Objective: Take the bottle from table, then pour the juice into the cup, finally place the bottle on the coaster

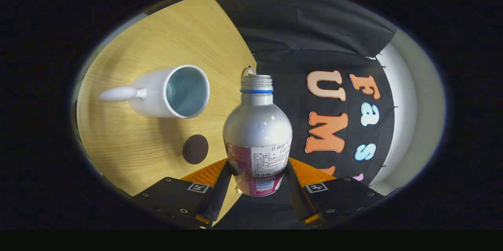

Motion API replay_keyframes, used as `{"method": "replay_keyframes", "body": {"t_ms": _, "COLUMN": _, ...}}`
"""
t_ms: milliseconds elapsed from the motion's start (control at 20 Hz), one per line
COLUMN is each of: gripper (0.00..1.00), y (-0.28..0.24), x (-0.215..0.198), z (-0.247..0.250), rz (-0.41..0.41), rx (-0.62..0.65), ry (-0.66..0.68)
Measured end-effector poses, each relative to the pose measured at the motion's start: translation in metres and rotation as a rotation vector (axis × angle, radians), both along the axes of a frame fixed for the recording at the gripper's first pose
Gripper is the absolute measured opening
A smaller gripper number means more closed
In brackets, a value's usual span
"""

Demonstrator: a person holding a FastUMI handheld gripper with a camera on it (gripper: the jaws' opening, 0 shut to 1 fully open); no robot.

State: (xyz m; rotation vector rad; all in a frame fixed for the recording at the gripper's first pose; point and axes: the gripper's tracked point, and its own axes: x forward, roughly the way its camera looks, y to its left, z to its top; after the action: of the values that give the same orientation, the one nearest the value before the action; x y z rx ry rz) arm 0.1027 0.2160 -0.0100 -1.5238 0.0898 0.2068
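My gripper (257,174) is shut on a silver bottle (257,133) with a printed label, an open threaded neck and a blue ring. Both fingers press on its lower body. The view is rolled sideways, so the wooden table (157,39) stands to the left like a wall. A white cup (173,92) with a handle sits on the table, beyond the fingers and left of the bottle's neck; its mouth faces me and the inside looks bare. A small dark round coaster (195,149) lies on the table nearer the fingers, below the cup. The bottle's mouth is apart from the cup.
The table's edge runs just behind the bottle's neck, with the black cloth wall to the right of it. A small pale object (248,71) peeks out behind the bottle's mouth. A white wall strip (401,98) lies further right.
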Motion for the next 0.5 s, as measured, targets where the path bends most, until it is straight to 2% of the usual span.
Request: {"method": "replay_keyframes", "body": {"t_ms": 500, "gripper": 0.73, "y": -0.006, "x": -0.004, "z": -0.015, "rz": -0.091, "rx": 0.550, "ry": 0.198}}
